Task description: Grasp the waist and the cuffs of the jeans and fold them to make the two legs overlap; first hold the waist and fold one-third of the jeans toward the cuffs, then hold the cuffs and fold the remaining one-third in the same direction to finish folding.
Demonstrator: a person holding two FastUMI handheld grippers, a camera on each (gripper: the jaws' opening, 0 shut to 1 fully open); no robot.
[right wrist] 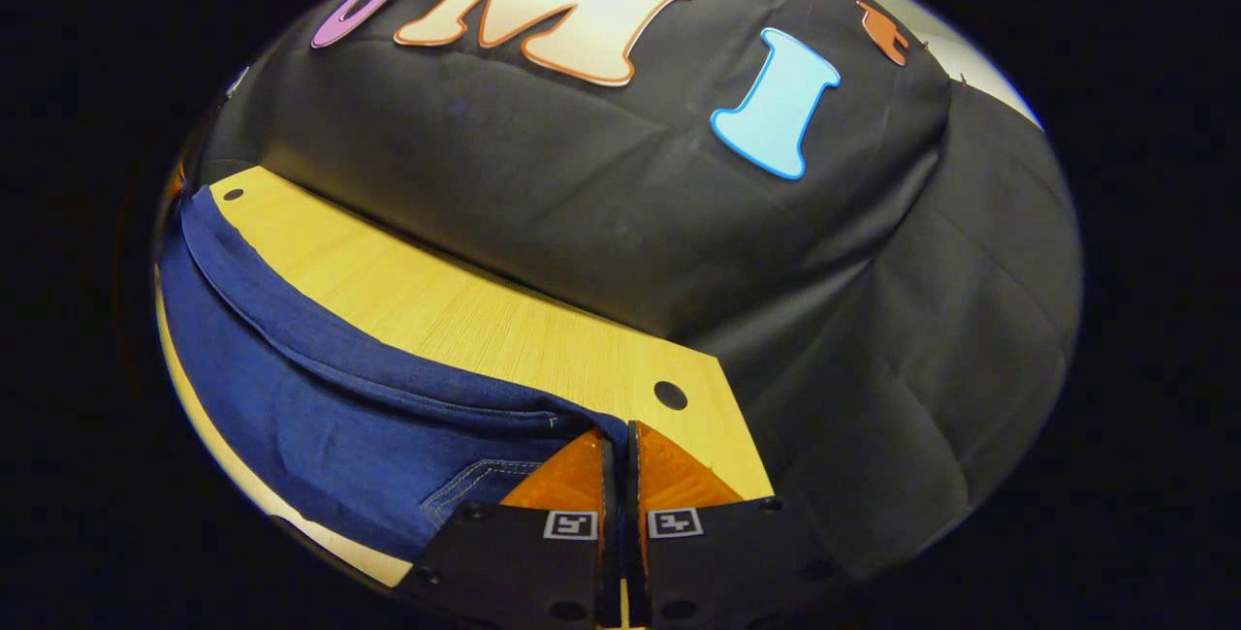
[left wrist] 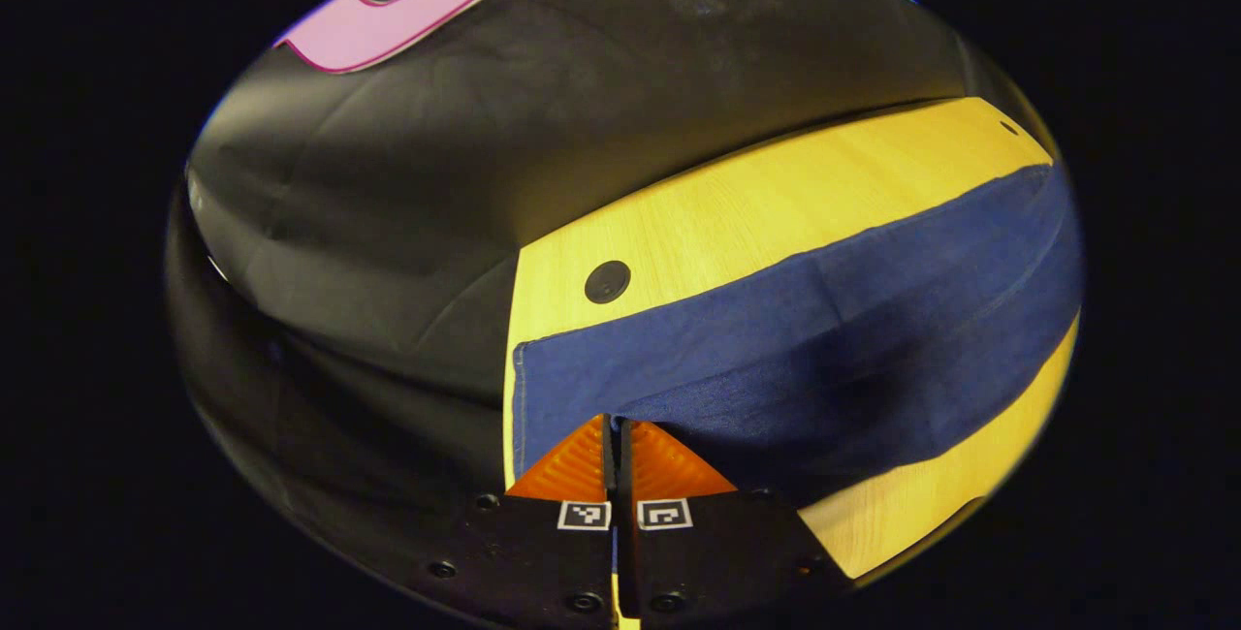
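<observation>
Gripping both ends of the jeans (left wrist: 776, 339) spread along the wooden bench (left wrist: 737, 213), apparently at the first step: the lengthwise fold bringing one leg over the other. Left hand-held gripper (left wrist: 617, 451) closed together at the cuff hem, denim edge seemingly pinched between the fingers. Right hand-held gripper (right wrist: 617, 460) likewise closed at the waist, beside stitched pocket seams. Next, probably: lifting both ends evenly and carrying them across, keeping the edges aligned.

Left claw (left wrist: 615, 426) fingers pressed together, right claw (right wrist: 615, 434) likewise clamped
</observation>
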